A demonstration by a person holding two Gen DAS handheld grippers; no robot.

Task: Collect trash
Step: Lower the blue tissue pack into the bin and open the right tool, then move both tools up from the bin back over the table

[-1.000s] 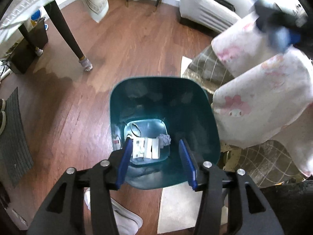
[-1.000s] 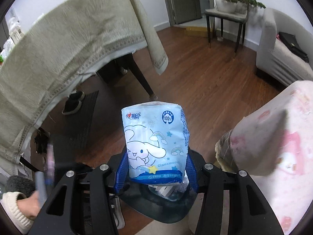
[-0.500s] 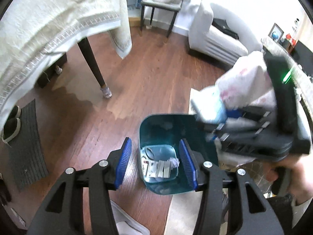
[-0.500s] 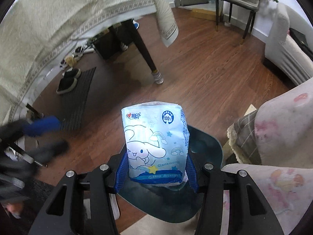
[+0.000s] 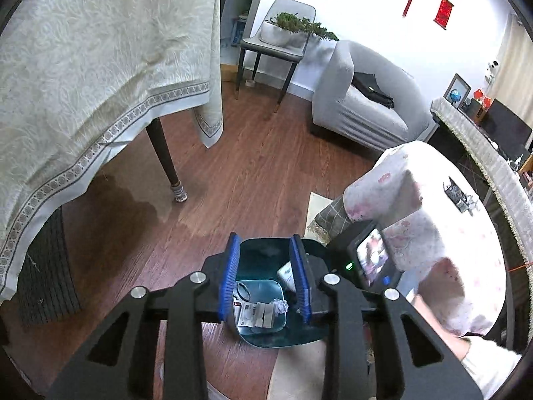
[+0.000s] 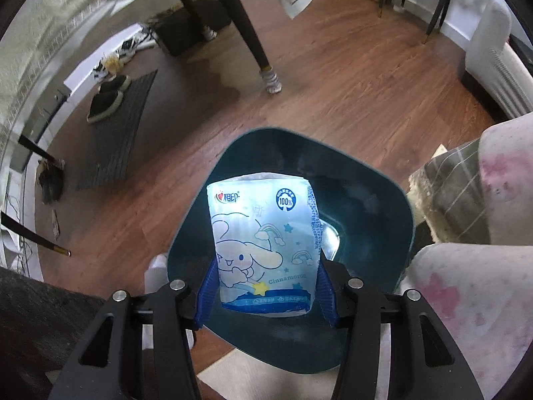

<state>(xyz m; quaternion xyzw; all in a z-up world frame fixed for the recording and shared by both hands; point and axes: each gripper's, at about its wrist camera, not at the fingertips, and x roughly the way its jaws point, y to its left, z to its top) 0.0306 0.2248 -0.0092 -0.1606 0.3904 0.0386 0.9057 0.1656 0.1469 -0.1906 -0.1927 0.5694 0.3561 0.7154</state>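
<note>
The right gripper, black with blue ribbed pads, is clamped on a pale blue plastic tissue pack printed with a white cartoon dog; the pack stands upright between the pads, gripped by its two sides, and hangs directly above the mouth of the dark teal plastic waste bin; the bin stands on the brown wood-plank floor, with its near rim over the edge of a pale mat.

The left gripper, of the same build, has just been closing its jaws and now holds them narrowly apart with nothing between the pads; through the gap the bin shows from above, with white paper scraps and a crumpled tissue lying on its bottom; the tissue pack shows just inside the right-hand pad, over the bin's far side.

A table draped in a cream patterned cloth stands beyond the bin on the left; a grey sofa sits by the far wall; a white fabric with pink prints lies just right of the bin.
</note>
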